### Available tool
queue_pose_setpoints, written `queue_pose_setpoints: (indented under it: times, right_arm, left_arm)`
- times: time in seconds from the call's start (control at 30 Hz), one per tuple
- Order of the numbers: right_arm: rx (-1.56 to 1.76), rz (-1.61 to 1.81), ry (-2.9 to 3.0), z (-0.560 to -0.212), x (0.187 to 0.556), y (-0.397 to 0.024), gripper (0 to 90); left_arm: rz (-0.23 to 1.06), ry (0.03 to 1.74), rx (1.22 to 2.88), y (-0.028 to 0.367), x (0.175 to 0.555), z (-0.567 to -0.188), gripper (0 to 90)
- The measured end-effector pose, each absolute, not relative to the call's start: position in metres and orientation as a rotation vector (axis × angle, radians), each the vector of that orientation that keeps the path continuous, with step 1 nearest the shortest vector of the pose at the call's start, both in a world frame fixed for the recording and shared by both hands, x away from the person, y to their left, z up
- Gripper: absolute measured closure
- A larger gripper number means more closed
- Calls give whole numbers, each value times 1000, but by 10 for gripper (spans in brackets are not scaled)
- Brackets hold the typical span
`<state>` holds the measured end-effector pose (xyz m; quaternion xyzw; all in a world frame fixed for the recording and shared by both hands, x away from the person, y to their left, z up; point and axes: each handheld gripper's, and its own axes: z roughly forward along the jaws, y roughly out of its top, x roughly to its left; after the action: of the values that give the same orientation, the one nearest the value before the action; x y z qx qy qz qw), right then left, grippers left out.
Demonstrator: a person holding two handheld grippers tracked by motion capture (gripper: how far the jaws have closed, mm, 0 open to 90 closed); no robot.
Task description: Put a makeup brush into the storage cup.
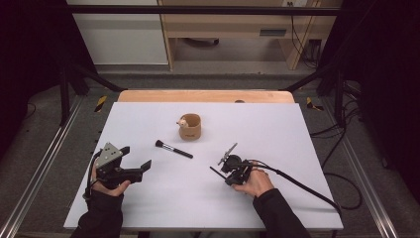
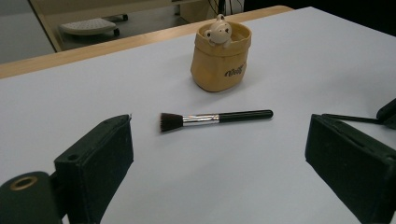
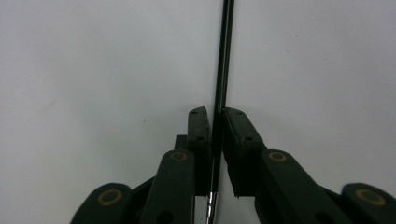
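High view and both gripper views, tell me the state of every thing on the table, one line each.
Left hand-held gripper: open, nothing between its jaws, resting low at the table's left.
Right hand-held gripper: shut on a thin black brush handle.
Thin black brush: clamped by its handle, lying along the table.
Makeup brush: lying flat, untouched, bristles toward the left gripper.
Tan pot: upright, a small figure at its rim.

Black grippers (image 1: 130, 171) (brass-ringed screws, trailing cables); dark sleeves (image 1: 101, 218).
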<state>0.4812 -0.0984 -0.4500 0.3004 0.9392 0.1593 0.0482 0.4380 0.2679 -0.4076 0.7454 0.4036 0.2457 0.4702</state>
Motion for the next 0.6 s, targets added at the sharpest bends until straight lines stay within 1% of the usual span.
queue_pose_setpoints:
  times: [0.07, 0.4, 0.6]
  right_arm:
    - [929, 482, 2859, -450, 480, -97, 851]
    - [931, 485, 2855, -450, 480, -98, 856]
    - [920, 564, 2850, -442, 479, -99, 856]
  left_arm:
    - [601, 989, 1826, 268, 438, -408, 68]
    - [599, 984, 1834, 267, 438, -408, 69]
    - [597, 977, 1837, 265, 438, -407, 69]
